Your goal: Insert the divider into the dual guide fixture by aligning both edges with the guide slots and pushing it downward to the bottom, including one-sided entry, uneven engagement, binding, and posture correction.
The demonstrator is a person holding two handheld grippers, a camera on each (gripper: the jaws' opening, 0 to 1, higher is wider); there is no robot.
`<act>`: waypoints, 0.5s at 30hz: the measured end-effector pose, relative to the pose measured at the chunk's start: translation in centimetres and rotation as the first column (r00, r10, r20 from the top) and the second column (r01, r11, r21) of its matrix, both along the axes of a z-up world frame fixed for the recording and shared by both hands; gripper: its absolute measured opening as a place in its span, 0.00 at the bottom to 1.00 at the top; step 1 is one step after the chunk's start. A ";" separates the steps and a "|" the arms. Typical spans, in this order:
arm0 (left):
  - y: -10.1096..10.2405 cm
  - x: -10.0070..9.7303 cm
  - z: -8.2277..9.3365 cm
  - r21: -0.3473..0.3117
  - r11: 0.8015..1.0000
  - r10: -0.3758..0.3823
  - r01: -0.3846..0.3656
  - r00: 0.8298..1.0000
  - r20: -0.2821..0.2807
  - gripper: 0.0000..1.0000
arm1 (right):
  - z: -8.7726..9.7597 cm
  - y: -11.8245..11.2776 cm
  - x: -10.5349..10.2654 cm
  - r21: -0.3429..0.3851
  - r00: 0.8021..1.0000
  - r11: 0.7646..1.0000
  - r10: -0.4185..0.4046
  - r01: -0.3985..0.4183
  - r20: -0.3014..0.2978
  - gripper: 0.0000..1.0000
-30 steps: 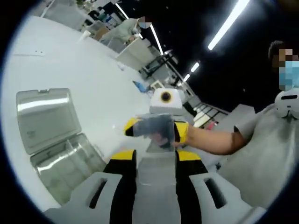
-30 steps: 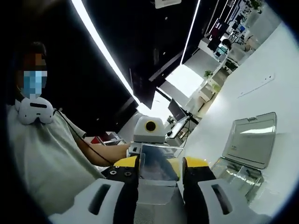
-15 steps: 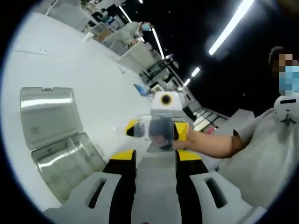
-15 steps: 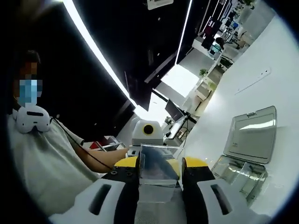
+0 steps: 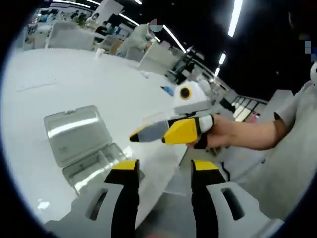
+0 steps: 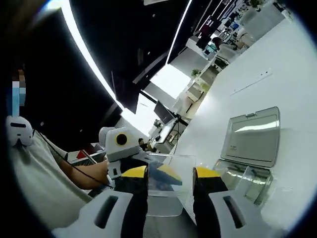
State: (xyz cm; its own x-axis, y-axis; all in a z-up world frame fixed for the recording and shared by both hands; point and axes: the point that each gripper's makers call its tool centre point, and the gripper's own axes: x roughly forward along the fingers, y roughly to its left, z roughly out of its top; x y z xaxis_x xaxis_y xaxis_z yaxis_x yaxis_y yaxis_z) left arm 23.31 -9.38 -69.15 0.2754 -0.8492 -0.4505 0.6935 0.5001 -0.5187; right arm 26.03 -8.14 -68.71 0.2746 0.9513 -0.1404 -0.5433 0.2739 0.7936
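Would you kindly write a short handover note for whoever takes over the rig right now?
Left tool: open, empty.
Right tool: shut on the clear divider, held in the air.
Fixture: clear box, lid open, lying on the white table, apart from both tools.
Done: divider picked up.
Left: align both edges with the guide slots, then push it down to the bottom.

Clear divider (image 6: 168,186) hard to trace: lower edge hidden between the right gripper (image 6: 170,179) jaws, upper corners faint against the background. Clear box (image 6: 247,163) to the right of those jaws partly cut by a jaw; inner slots too blurred to tell. Far room figures too small.
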 end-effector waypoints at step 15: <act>1.1 1.5 -2.9 0.328 0.931 0.126 -0.159 0.985 0.120 0.21 | -3.4 0.5 0.8 -0.250 0.978 0.958 -0.176 0.143 -0.115 0.31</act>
State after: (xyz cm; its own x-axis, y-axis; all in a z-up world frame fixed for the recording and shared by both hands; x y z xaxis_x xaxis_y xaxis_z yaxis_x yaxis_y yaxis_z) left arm 24.81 -8.26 -72.09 0.4381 -0.6016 -0.6680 0.6397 0.7307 -0.2385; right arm 26.87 -7.60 -72.13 0.3830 0.8305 -0.4045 -0.3694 0.5390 0.7570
